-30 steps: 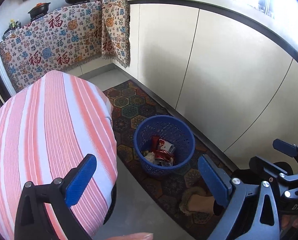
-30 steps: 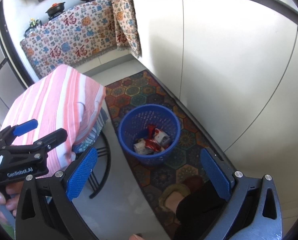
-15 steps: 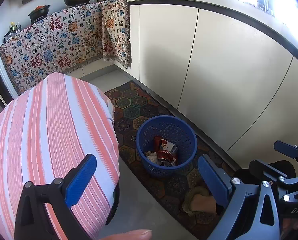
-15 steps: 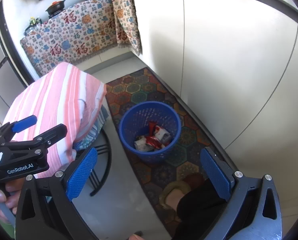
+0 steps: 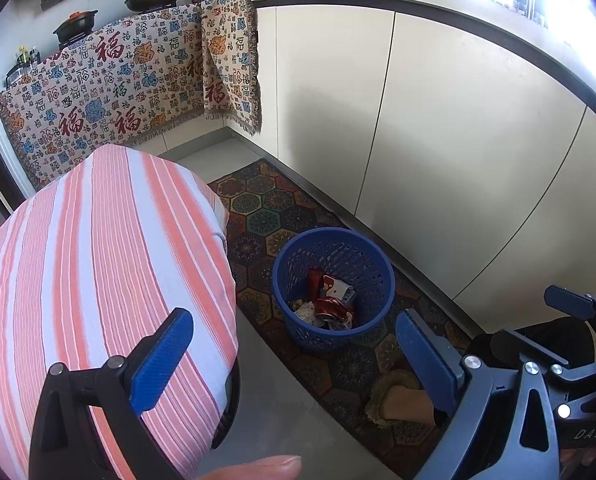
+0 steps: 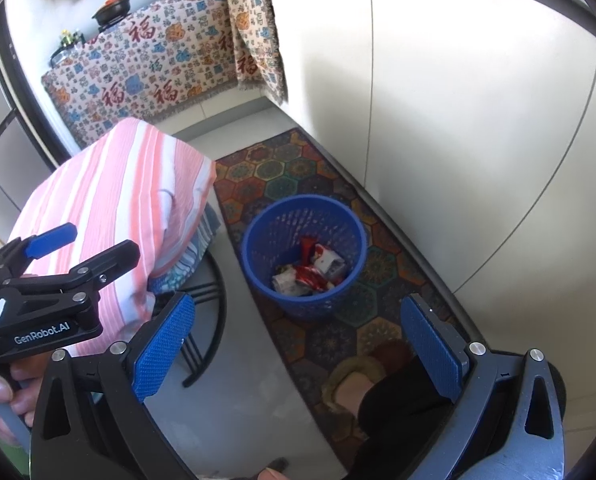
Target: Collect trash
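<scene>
Left wrist view: basket [image 5: 334,288] now lower, nearer

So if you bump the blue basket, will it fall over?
Probably quite easily. The blue basket is thin plastic full of holes, so it looks light. Only a few wrappers lie at the bottom, adding little weight. It narrows toward the base and stands on a rug, so a push near the rim would likely tip it.

Ahead of the open claws, a grey tiled floor [image 5: 266,412] carries a patterned runner rug [image 5: 266,204]; a blue waste basket [image 5: 334,292] stands on it.
</scene>
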`<act>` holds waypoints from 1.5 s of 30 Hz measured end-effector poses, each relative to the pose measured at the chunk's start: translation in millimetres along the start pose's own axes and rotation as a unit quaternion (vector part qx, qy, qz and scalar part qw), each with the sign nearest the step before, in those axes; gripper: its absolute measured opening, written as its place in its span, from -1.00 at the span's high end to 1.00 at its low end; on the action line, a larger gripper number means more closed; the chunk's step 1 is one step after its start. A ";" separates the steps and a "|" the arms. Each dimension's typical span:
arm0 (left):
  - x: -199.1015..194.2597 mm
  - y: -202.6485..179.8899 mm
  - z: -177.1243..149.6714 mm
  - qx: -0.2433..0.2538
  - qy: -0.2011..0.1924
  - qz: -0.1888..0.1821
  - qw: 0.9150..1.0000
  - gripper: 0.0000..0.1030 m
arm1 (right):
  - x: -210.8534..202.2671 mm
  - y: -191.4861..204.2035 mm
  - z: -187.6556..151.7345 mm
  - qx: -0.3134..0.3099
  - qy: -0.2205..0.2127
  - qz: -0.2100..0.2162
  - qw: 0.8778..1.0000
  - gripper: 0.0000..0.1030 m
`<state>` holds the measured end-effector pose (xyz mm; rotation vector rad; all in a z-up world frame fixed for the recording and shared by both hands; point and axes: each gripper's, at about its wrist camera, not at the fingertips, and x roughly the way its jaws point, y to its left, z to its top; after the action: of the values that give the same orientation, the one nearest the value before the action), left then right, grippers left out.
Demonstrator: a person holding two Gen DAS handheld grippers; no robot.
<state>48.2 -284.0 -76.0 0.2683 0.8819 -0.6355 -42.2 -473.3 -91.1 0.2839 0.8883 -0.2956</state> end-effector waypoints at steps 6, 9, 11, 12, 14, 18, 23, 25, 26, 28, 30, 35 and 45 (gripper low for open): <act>0.7 -0.4 -0.9 0.003 0.001 0.000 1.000 -1.00 | 1.7 -0.2 -3.1 0.000 0.003 0.000 1.000 -0.99; 0.8 0.1 -0.9 0.003 0.002 0.000 1.000 -1.00 | 2.1 -1.0 -4.6 0.001 0.004 0.001 1.000 -0.99; 1.0 0.3 -1.0 0.003 0.003 0.000 1.000 -1.00 | 2.5 -0.9 -4.5 0.001 0.004 0.000 1.000 -0.99; 1.0 0.1 -1.0 0.003 0.002 -0.001 1.000 -1.00 | 2.5 -0.4 -4.8 0.001 0.005 0.000 1.000 -0.99; 1.3 -0.1 -1.1 0.004 0.003 -0.001 1.000 -1.00 | 2.6 -0.3 -5.5 0.001 0.006 0.001 1.000 -0.99; 2.1 0.0 -1.6 0.006 0.004 -0.001 1.000 -1.00 | 2.4 -0.5 -5.5 0.001 0.007 0.001 1.000 -0.99; 3.0 -0.5 -1.9 0.006 0.005 -0.001 1.000 -1.00 | 2.9 -0.6 -5.4 0.002 0.007 0.001 1.000 -0.99; 3.1 -0.9 -2.0 0.006 0.005 -0.001 1.000 -1.00 | 3.5 -0.6 -6.8 0.003 0.008 0.002 1.000 -0.99; 3.2 -0.6 -2.0 0.007 0.005 -0.001 1.000 -1.00 | 3.7 -0.5 -7.3 0.003 0.008 0.002 1.000 -0.99; 3.3 -0.8 -2.8 0.009 0.005 -0.002 1.000 -1.00 | 4.1 -0.6 -7.8 0.004 0.009 0.002 1.000 -0.99; 3.6 -1.4 -3.0 0.011 0.005 -0.002 1.000 -1.00 | 3.9 -0.4 -8.4 0.004 0.009 0.003 1.000 -0.99; 4.0 -3.3 -3.3 0.016 0.004 -0.002 1.000 -1.00 | 4.3 -1.2 -7.9 0.004 0.009 0.002 1.000 -0.99; 5.0 -4.7 -2.9 0.022 0.005 -0.002 1.000 -1.00 | 6.3 -3.5 -6.8 0.008 0.013 0.003 1.000 -0.99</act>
<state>45.8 -288.4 -81.6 0.3088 0.8783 -0.6578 -44.7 -474.9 -100.6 0.3068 0.9099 -0.2936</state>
